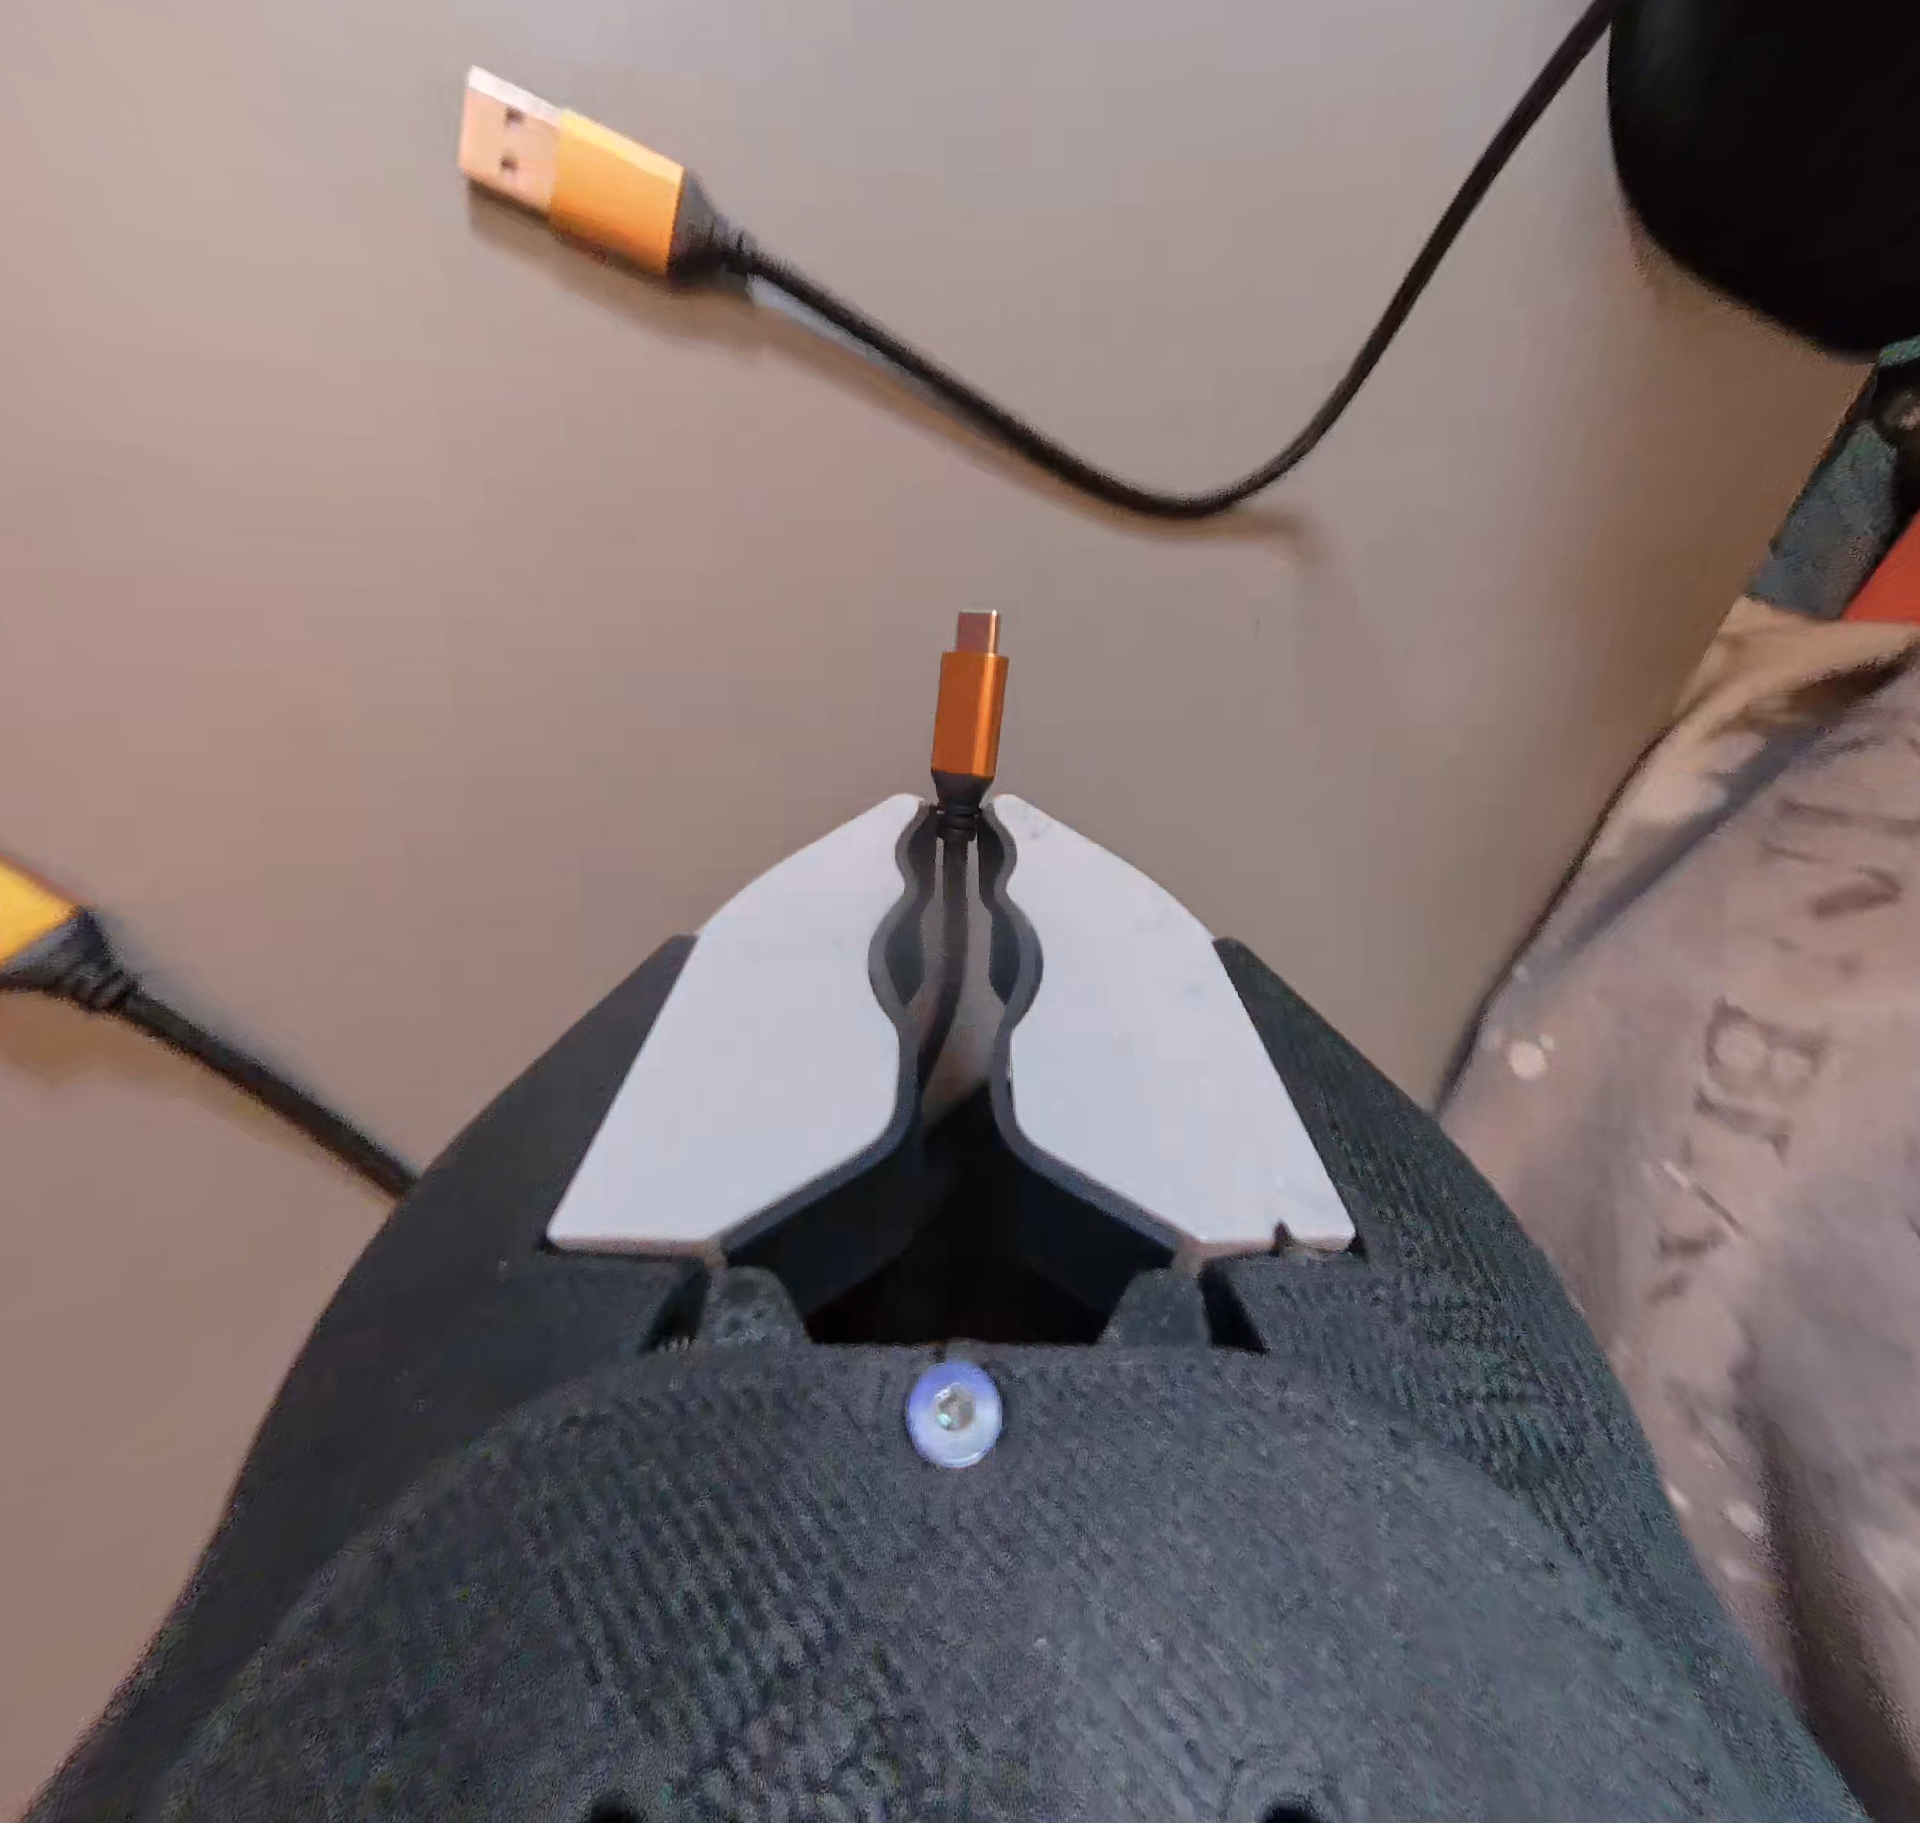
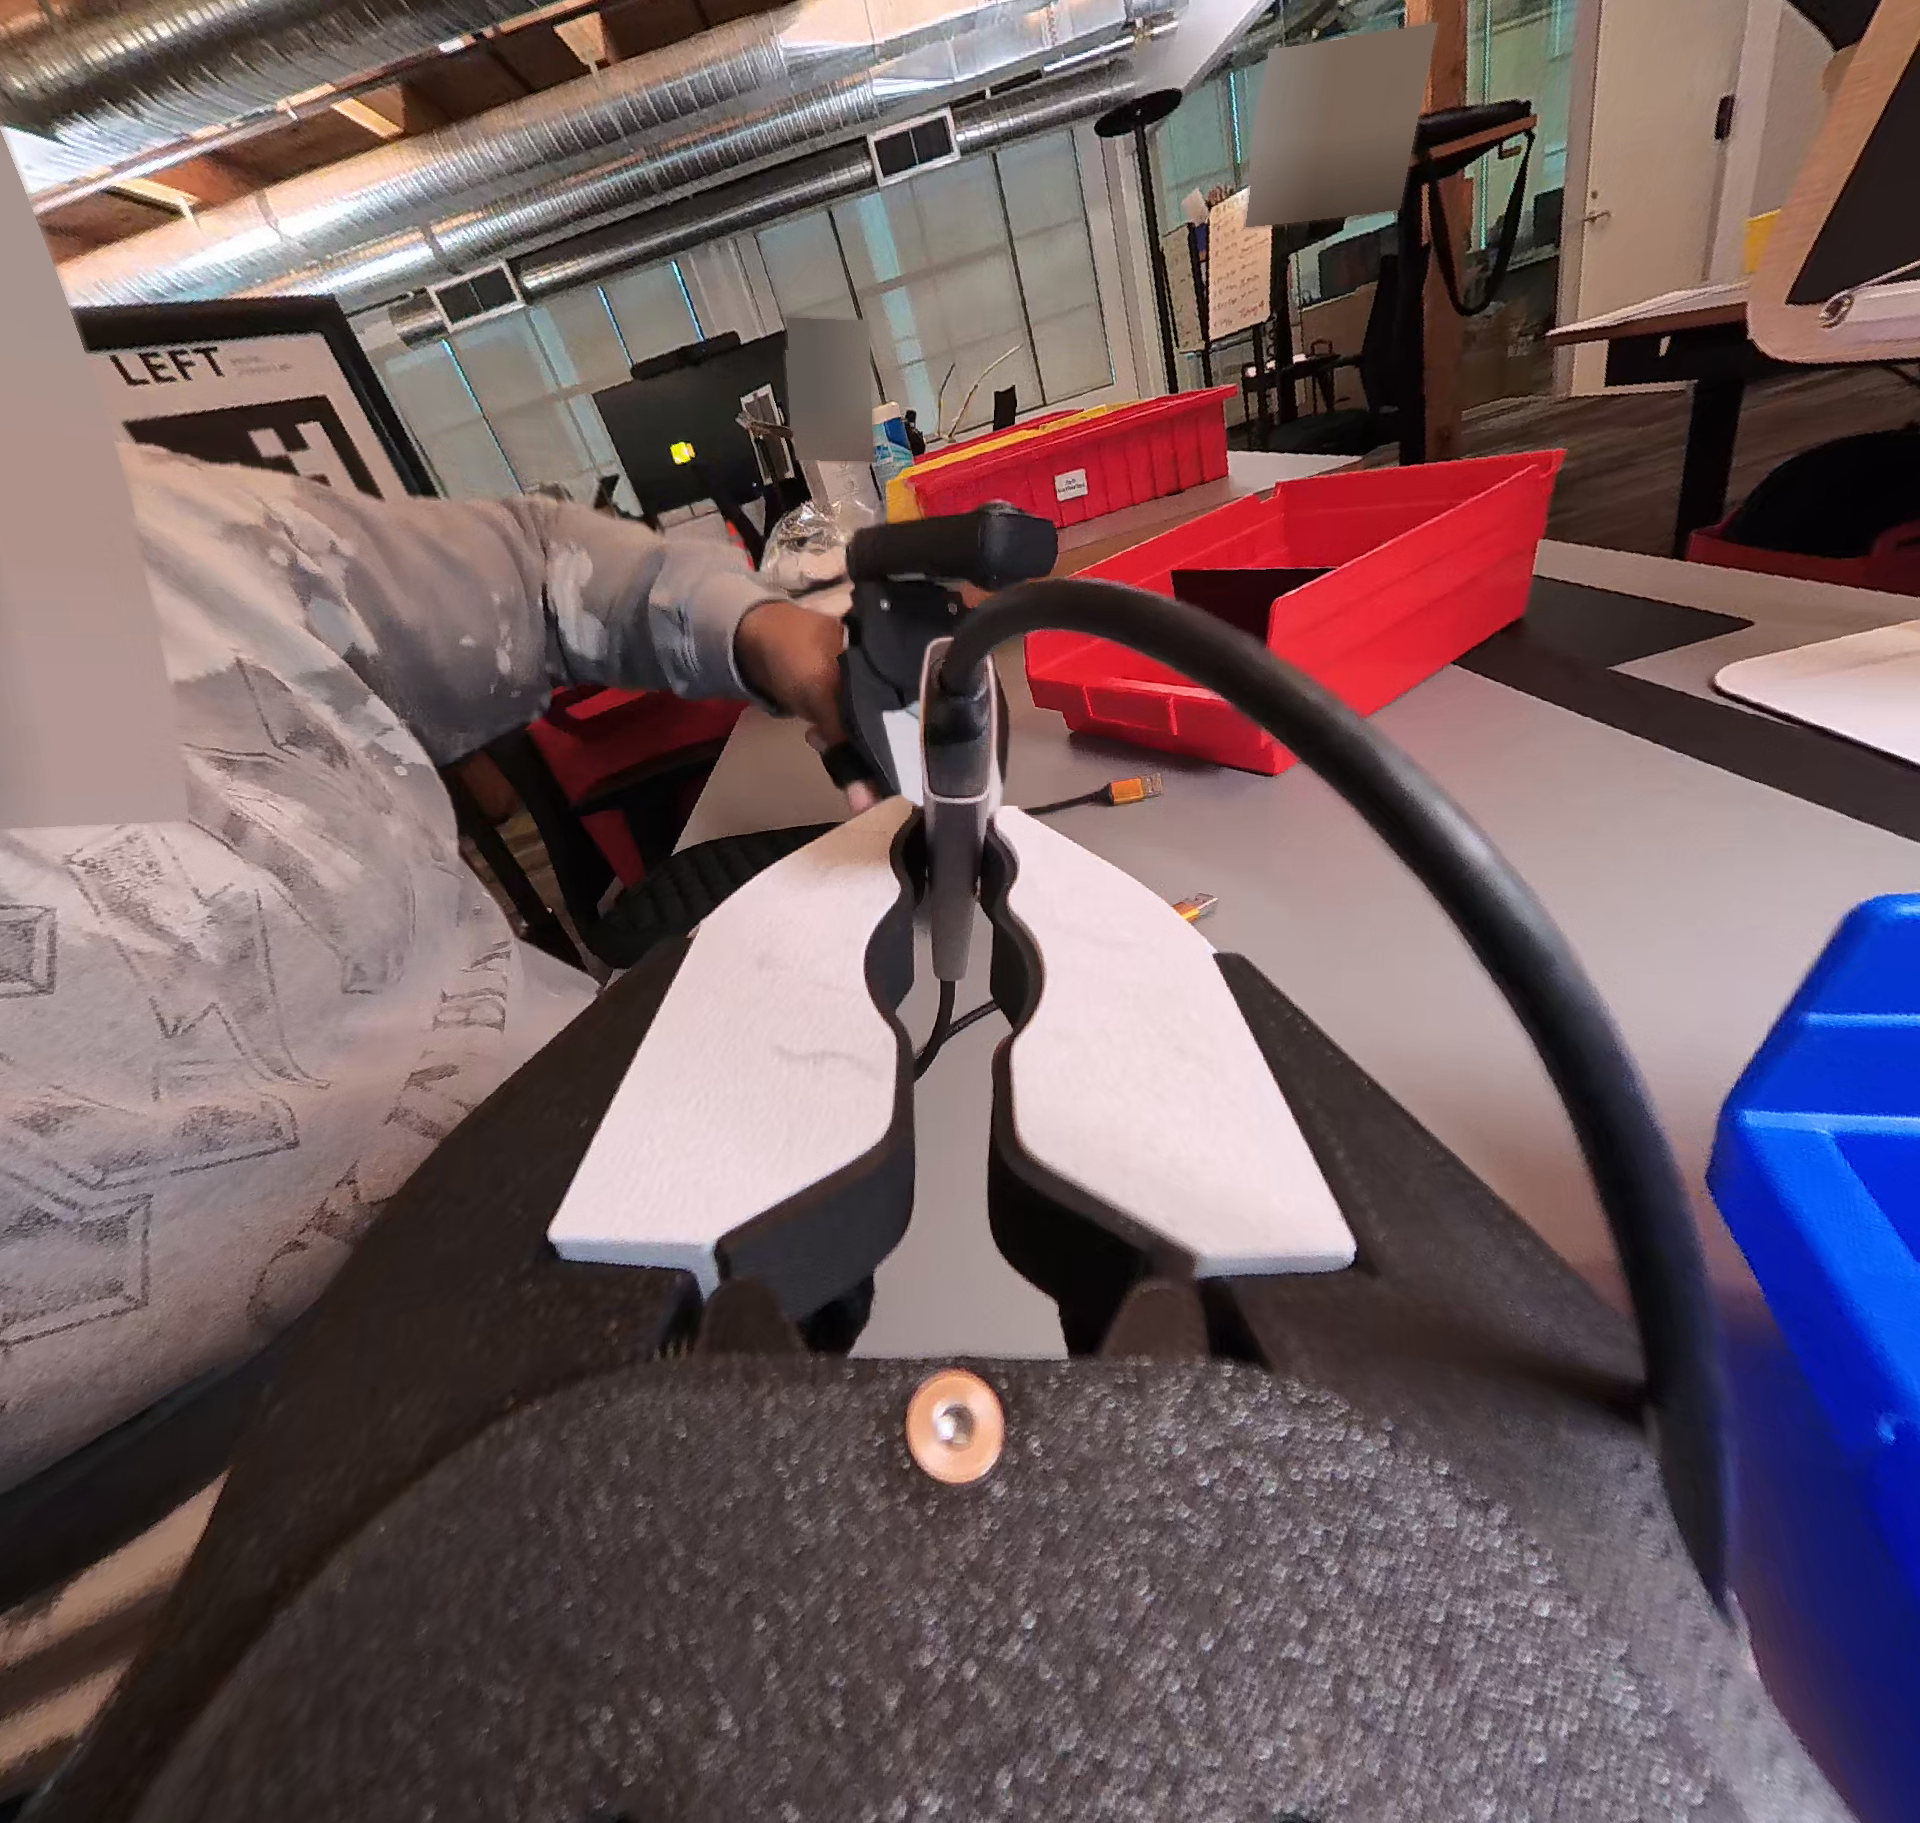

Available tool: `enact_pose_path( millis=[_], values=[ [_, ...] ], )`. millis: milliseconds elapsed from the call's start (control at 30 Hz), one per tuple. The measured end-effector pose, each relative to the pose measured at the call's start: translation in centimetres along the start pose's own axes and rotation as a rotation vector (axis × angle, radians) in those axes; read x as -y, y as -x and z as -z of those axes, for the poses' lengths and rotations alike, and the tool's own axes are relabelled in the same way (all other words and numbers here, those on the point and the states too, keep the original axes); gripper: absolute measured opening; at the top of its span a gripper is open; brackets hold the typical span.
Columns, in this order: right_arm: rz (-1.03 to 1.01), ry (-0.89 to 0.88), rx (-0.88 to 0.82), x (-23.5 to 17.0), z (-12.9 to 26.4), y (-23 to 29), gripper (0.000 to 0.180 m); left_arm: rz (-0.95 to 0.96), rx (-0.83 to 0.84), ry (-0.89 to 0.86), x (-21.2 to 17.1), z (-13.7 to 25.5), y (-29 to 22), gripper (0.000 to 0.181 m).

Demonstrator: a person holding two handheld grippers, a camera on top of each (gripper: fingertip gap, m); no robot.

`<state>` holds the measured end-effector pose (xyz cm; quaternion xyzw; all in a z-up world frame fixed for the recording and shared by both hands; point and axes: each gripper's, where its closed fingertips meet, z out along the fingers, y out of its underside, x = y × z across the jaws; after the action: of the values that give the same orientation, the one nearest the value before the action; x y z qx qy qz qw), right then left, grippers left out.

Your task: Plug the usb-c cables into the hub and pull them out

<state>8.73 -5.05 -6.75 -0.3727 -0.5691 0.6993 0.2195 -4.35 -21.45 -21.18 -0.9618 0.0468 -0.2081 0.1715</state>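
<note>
My left gripper (image 1: 958, 817) is shut on the black cable just behind an orange usb-c plug (image 1: 969, 708), which sticks out forward above the grey table (image 1: 312, 526). The cable's other end, an orange usb-a plug (image 1: 582, 168), lies on the table farther ahead. My right gripper (image 2: 951, 838) is shut on the grey hub (image 2: 956, 817), held edge-up, with its thick black lead (image 2: 1351, 786) arching off to the right. The left gripper (image 2: 894, 630) shows beyond the hub in the right wrist view, held by a person's hand.
A second orange plug (image 1: 31, 911) with black cable lies at the left edge. Two orange plugs (image 2: 1132, 788) lie on the table in the right wrist view. A red bin (image 2: 1351, 610) stands behind, a blue bin (image 2: 1829, 1202) at right. The person's sleeve (image 2: 364, 610) is left. Spacing between my two grippers at the tips: around 25 cm.
</note>
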Motion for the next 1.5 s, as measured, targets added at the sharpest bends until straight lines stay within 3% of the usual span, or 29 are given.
enact_pose_path(
  millis=[167,267,400,533,667,833,900,967,1167,1333,1500],
  values=[
    [0.013,0.003,-0.012,-0.2,-0.2,0.0,0.009,-0.145,0.108,-0.175,4.1,-2.8,0.7,0.008],
    [0.013,-0.005,-0.026,-0.1,-0.1,-0.3,0.009,-0.226,0.164,-0.332,7.4,-1.4,0.1,0.014],
    [0.003,-0.063,-0.032,0.5,0.0,-0.7,0.009,-0.343,0.094,-0.493,11.0,0.5,-3.4,0.020],
    [0.036,-0.146,-0.032,1.7,-0.2,-0.2,0.009,-0.494,-0.113,-0.553,13.1,-0.3,-9.2,0.034],
    [0.061,-0.158,0.012,1.6,-1.5,1.2,0.009,-0.614,-0.150,-0.667,14.7,-1.4,-11.9,0.041],
    [0.107,-0.020,0.038,-0.9,-3.7,2.3,0.009,-0.635,-0.162,-0.758,14.1,-0.7,-12.7,0.027],
    [0.107,0.017,0.045,-1.5,-4.4,2.6,0.009,-0.641,-0.152,-0.762,13.5,-0.6,-12.5,0.011],
    [0.096,-0.001,0.038,-1.1,-4.8,2.8,0.009,-0.600,-0.172,-0.799,13.3,-0.4,-12.5,0.011],
    [0.048,-0.228,-0.054,2.4,-5.3,2.4,0.019,-0.334,-0.490,-1.099,15.0,4.4,-13.6,0.010],
    [0.032,-0.225,-0.026,2.0,-5.7,2.9,0.019,-0.300,-0.549,-1.232,15.1,5.6,-14.0,0.010],
    [0.058,-0.196,-0.024,1.6,-5.8,3.2,0.009,-0.365,-0.452,-1.154,15.2,3.6,-14.3,0.010]
  ],
)
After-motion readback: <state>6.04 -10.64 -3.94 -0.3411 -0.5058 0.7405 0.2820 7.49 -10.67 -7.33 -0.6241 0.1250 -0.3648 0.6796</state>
